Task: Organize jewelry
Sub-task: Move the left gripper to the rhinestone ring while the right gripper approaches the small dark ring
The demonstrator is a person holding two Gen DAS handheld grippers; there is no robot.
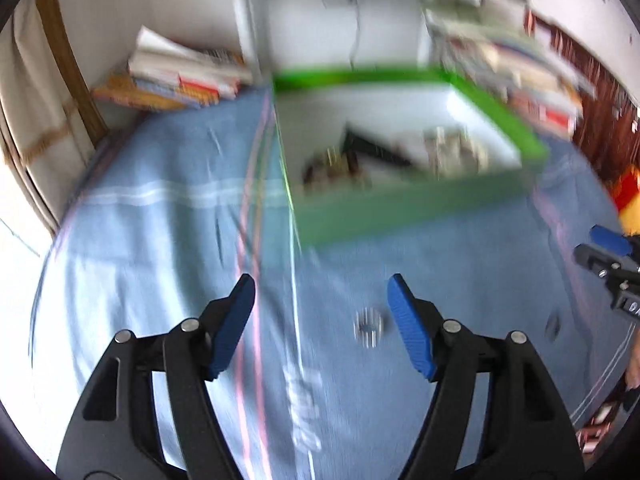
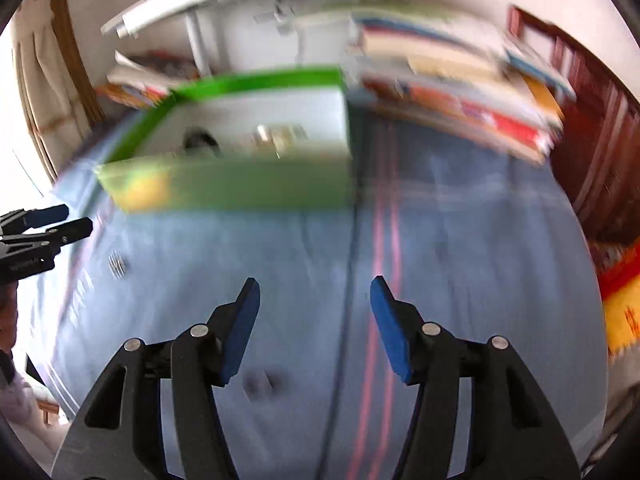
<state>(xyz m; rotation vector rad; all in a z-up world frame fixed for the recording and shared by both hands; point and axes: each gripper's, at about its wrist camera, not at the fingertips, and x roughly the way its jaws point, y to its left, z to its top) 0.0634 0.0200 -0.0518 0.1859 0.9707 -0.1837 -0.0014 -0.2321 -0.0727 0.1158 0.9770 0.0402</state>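
One ring (image 1: 370, 326) beside right finger (image 1: 412, 330)

Green box (image 1: 404, 204): smeared by motion in both views; its contents showed only as dark and pale-gold shapes, none identifiable. Small metallic piece (image 1: 370, 326) on the blue cloth (image 1: 160, 240): blurred, kind of jewelry could not be told. Dark smudge (image 2: 262, 384) near the right gripper's fingers: unreadable (possibly two pieces, not certain). Book stacks (image 2: 460, 92): titles illegible. Right gripper (image 1: 612, 256): cut off by the left wrist view's edge. Left gripper (image 2: 44, 228): likewise cropped in the right wrist view.
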